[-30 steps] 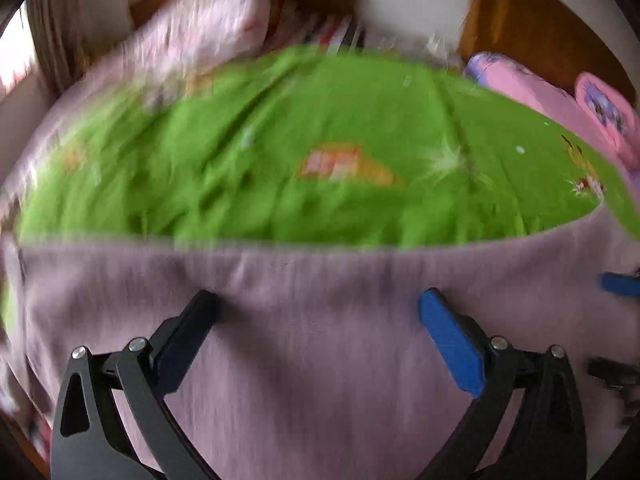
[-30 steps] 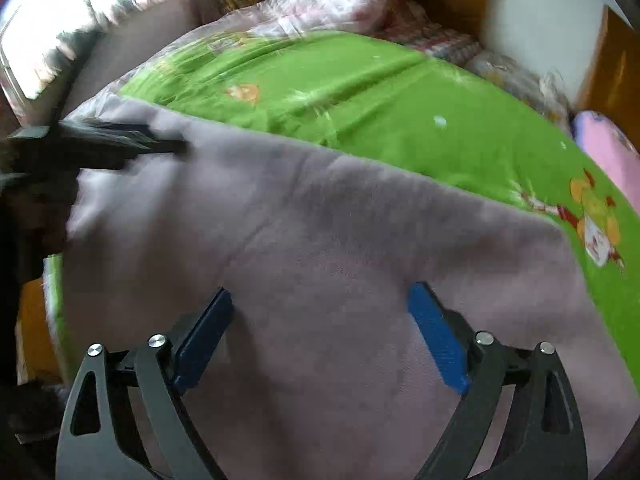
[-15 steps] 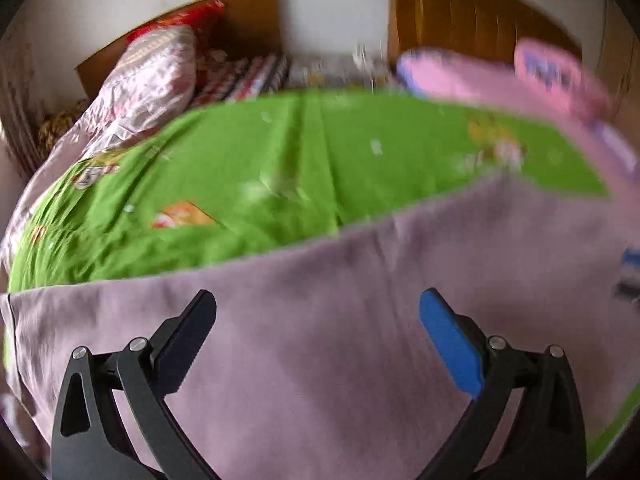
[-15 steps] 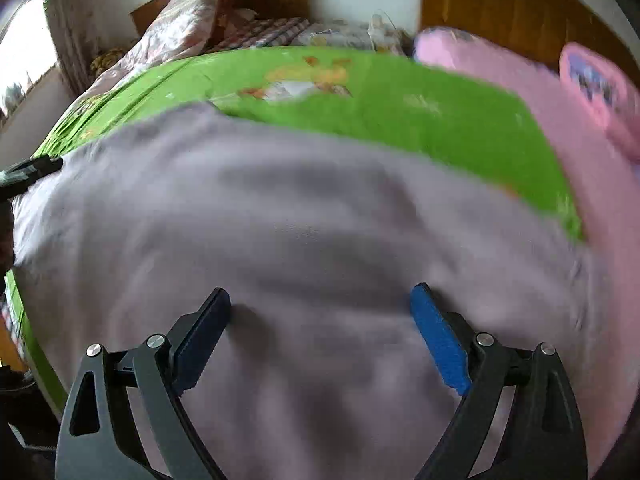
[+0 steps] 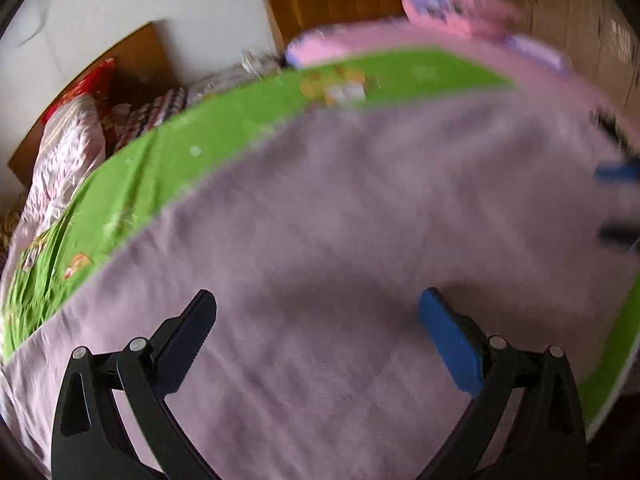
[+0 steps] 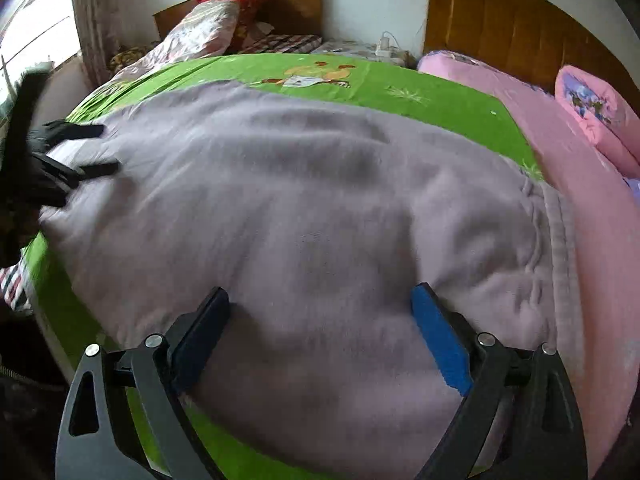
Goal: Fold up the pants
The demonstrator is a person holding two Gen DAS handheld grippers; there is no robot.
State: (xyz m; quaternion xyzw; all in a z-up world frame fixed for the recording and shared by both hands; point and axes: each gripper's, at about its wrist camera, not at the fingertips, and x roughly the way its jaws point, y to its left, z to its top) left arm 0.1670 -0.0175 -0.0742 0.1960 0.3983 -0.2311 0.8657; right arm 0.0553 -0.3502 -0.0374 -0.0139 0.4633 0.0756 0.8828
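**Q:** How far along is the fold?

**A:** Early, by my reading. The pants (image 6: 304,216) lie spread broad over the green sheet (image 6: 432,92) of the bed, with no neat crease that I can pick out. They may already be doubled once lengthwise, but the pictures do not settle that. The folding proper seems mostly ahead.

**Q:** Where are your fingers?

**A:** My right gripper (image 6: 320,320) hangs just over the near part of the cloth, fingers spread wide, nothing between them. My left gripper (image 5: 316,320) is the same: fingers wide apart above the fabric, gripping nothing. From the right wrist view I see the left gripper at the far left end of the pants, its tips on or just above the cloth; I cannot tell which.

**Q:** And the pants themselves?

**A:** Pale mauve, soft and fleecy-looking, thick enough to sit in low swells, not flat. A gathered, ribbed band, likely the waist, runs along the right end, beside the pink quilt (image 6: 560,128). The left wrist view is blurred, so finer detail there is lost.
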